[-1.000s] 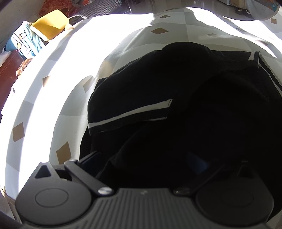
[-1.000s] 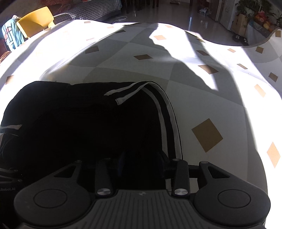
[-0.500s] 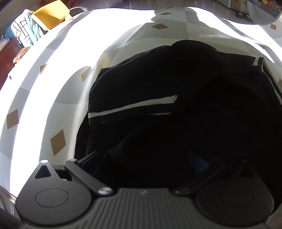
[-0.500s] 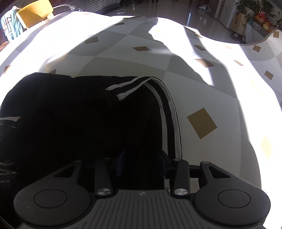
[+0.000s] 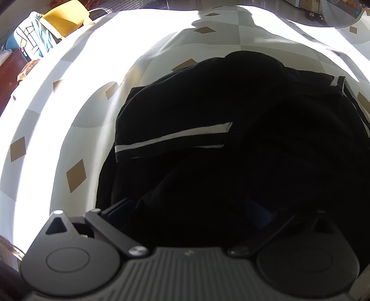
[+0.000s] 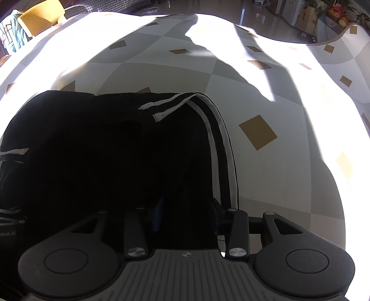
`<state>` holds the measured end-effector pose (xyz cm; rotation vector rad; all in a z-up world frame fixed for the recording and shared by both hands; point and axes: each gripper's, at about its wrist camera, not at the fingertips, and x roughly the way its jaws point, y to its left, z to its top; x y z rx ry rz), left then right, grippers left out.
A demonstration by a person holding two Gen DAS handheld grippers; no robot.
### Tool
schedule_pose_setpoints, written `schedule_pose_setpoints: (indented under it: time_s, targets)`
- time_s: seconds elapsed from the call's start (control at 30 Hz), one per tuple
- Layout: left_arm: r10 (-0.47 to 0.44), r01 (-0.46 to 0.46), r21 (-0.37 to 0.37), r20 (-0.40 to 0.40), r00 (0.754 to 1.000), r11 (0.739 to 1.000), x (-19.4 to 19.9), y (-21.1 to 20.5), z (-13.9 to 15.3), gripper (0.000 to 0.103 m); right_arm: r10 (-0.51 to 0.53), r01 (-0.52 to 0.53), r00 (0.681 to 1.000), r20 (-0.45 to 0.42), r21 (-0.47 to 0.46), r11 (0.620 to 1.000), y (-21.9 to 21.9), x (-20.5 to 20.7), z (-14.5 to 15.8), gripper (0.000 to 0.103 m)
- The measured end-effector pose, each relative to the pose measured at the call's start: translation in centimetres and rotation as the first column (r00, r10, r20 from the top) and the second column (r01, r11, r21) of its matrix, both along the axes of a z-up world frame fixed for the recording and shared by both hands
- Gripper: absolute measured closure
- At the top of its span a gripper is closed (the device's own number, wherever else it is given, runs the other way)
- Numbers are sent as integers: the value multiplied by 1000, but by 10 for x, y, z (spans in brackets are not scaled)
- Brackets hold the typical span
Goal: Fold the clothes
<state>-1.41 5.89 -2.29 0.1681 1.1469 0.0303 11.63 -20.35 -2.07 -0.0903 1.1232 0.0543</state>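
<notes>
A black garment (image 5: 208, 111) with white side stripes (image 5: 171, 137) lies bunched on a table under a chequered cloth (image 5: 69, 115). My left gripper (image 5: 187, 210) stands with its jaws wide apart and a thick fold of the black fabric filling the gap; the fabric rises up to it. In the right wrist view the same garment (image 6: 92, 139) shows a double white stripe (image 6: 222, 143) along its right edge. My right gripper (image 6: 186, 213) is closed on that striped edge. Its fingertips are buried in dark cloth.
A yellow chair (image 5: 64, 16) and a teal patterned cloth (image 5: 30, 39) sit beyond the table's far left edge. Bare tablecloth (image 6: 266, 97) stretches ahead and to the right of the garment. Floor, shoes and plants (image 6: 323, 14) lie past the far edge.
Both grippers have drawn back towards me with the black cloth in them. The tablecloth's pattern and the garment's stripes have slid away up the pictures.
</notes>
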Motion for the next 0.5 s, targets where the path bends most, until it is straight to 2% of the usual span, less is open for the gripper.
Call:
schedule_pose_setpoints:
  time_s: [0.23,0.4,0.5]
  targets:
    - [11,-11,-11,-5,1000,1000,-10,11,5,0,8,-8,1000,-20,0,1000,-1,-9,3,64]
    - [6,-10,66,57,998,998,-15,14,17,0,44,-44,999,-5,14,999,-2,-10,12,65]
    - [7,-11,51,81,997,999,-13,21,28,0,100,-101,994,32,29,994,2,-11,23,65]
